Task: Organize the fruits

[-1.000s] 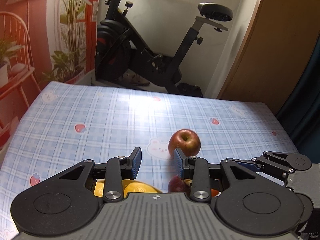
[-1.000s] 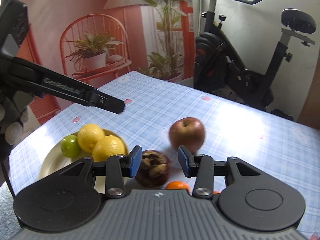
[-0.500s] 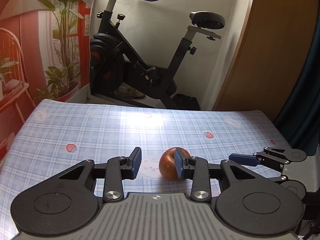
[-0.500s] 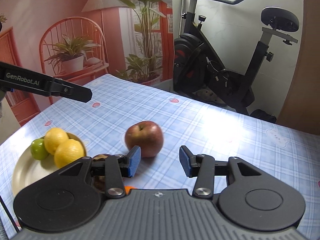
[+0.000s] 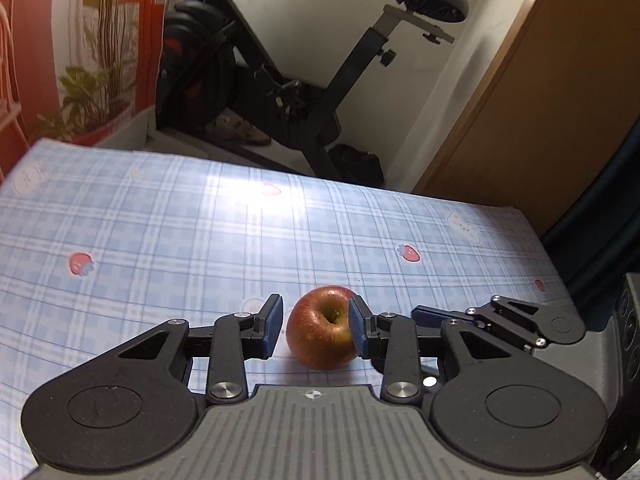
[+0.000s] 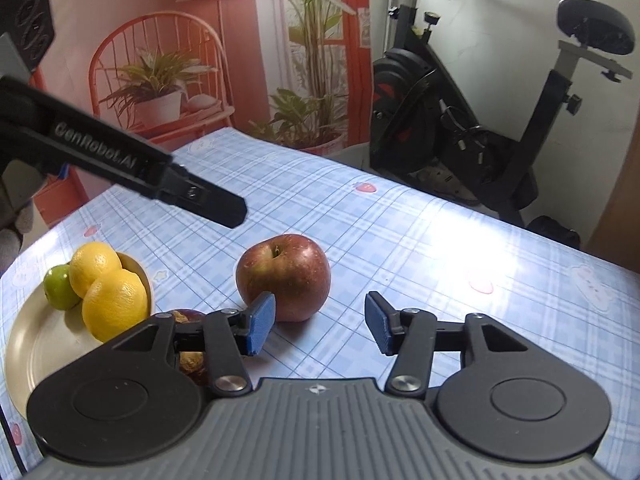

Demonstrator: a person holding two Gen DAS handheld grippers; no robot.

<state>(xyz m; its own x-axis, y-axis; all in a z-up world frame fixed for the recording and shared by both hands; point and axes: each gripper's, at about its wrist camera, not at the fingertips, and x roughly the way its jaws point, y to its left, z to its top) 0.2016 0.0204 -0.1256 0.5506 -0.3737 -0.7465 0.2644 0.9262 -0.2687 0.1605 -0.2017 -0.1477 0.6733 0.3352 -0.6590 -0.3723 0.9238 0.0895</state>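
Plate [image 6: 28,340]: cream, at the left edge of the bench [image 6: 400,240], partly hidden under the right gripper's body.
Lime [image 6: 60,288]: small, green, on the plate, touching the farther lemon.
Lemons [image 6: 114,304]: two, yellow, pressed together on the plate's right side.
Dark fruit [image 6: 188,316]: brownish, just right of the plate, mostly hidden behind the right gripper's left finger arm; kind cannot be told.
Left gripper [image 5: 316,328]: fingers [image 5: 272,330] parted around the apple; right pad overlaps the apple's flank and may be touching it, left pad stands just clear with a sliver of cloth showing between.
Apple [image 5: 324,332]: red, stem hollow up, resting on the checked cloth near the middle of the bench, towards the near edge.
Right gripper [image 6: 316,326]: spread wide, holding nothing; left pad [image 6: 260,324] in front of the apple's lower edge, right pad well off to the side over bare cloth.
Exercise bike [image 6: 480,128]: black, on the floor beyond the far edge of the bench.
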